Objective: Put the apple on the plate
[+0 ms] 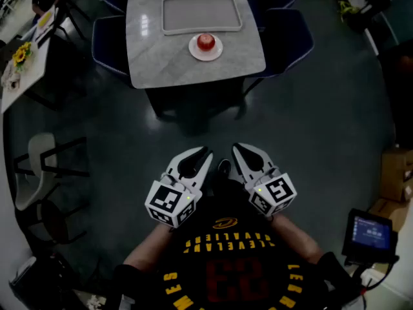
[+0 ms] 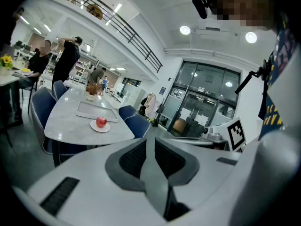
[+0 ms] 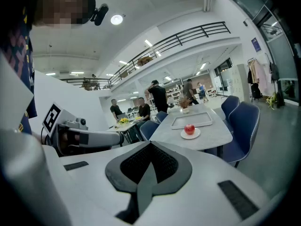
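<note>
A red apple (image 1: 206, 41) rests on a small white plate (image 1: 193, 49) near the front edge of a grey marble table (image 1: 161, 60), far ahead of me. Both gripper views show the apple (image 2: 101, 122) (image 3: 189, 129) on its plate (image 2: 93, 127) (image 3: 183, 135). My left gripper (image 1: 201, 155) (image 2: 150, 142) and right gripper (image 1: 240, 150) (image 3: 150, 146) are held close to my torso over the dark floor, well short of the table. The left jaws stand a narrow gap apart with nothing between them. The right jaws meet at the tips and hold nothing.
An empty grey tray (image 1: 201, 13) lies behind the plate. Blue chairs (image 1: 106, 41) (image 1: 289, 34) flank the table. A white chair (image 1: 29, 173) stands at the left, cardboard boxes (image 1: 395, 173) and a small screen (image 1: 370, 232) at the right. People stand in the background (image 3: 157, 95).
</note>
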Demonstrator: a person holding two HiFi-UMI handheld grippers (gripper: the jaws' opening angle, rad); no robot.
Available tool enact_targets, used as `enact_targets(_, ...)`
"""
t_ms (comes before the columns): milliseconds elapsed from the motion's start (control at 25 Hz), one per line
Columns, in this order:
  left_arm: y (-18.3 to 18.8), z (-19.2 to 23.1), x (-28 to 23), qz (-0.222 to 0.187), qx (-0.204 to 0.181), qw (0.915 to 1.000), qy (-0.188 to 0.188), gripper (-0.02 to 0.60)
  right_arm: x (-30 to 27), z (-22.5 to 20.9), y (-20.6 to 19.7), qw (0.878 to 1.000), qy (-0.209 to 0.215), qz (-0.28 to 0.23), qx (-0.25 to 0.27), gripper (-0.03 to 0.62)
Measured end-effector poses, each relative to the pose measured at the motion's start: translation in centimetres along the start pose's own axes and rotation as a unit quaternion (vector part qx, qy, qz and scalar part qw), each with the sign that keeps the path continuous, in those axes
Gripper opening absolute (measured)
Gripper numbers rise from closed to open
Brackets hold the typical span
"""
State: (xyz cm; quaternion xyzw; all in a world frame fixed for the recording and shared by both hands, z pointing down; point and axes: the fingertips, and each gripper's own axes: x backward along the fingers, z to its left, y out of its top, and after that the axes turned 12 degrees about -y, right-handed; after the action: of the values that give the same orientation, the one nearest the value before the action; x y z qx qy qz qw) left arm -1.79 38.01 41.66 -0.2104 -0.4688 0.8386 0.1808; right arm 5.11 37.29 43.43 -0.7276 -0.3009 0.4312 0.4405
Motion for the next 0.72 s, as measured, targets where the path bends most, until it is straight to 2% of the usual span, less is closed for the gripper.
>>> enact_targets(160,0.6,-1.6,-0.4,-0.008,-0.005,0.9999,-0.003,0.058,1.0,0.1,0.5,1.0,0.002,-0.002,0.004,0.006)
enact_targets(400,0.2,-2.8,-2.1,0.001,0.002,1.0,0.002,0.06,1.5,-1.4,0.6,1.0,0.011,-0.002,0.003,0.005)
enact_targets(720,1.1,-3.1,-4.7,-0.004,-0.014,0.9993,0.034,0.058,1.0,-4.6,2.2,0.999,0.03,-0.023,-0.024,0.006)
